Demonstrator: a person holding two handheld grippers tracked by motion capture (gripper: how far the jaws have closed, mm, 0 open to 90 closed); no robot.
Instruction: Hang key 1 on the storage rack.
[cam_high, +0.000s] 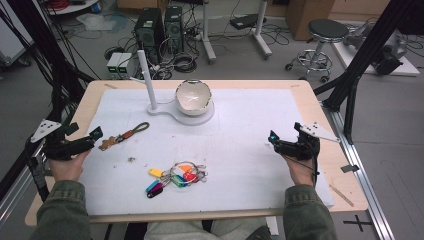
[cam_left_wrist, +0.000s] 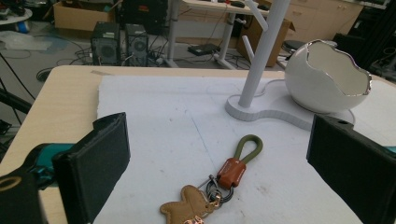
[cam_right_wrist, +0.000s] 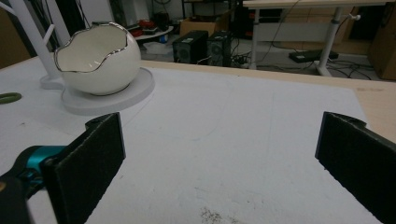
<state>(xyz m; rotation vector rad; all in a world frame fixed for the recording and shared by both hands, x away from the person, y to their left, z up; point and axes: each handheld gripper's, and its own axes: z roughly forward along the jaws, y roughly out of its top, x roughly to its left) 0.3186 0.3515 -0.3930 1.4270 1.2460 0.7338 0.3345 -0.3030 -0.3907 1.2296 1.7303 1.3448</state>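
My left gripper (cam_high: 94, 134) sits at the left edge of the white foam mat (cam_high: 240, 125), jaws spread wide and empty. Just ahead of them lies the brown leather key fob with its olive-green cord loop (cam_left_wrist: 219, 179), flat on the mat. Its long axis runs away from me and slants right, loop end toward the white peg stand (cam_left_wrist: 261, 51) and the cracked-egg ceramic bowl (cam_left_wrist: 327, 77). My right gripper (cam_high: 274, 138) rests well apart across the mat, released too, nothing between its pads. So I'd say the left takes this one: straight ahead, closing across the strap.

Bare mat (cam_high: 250, 135) before right tongs (cam_high: 273, 138)
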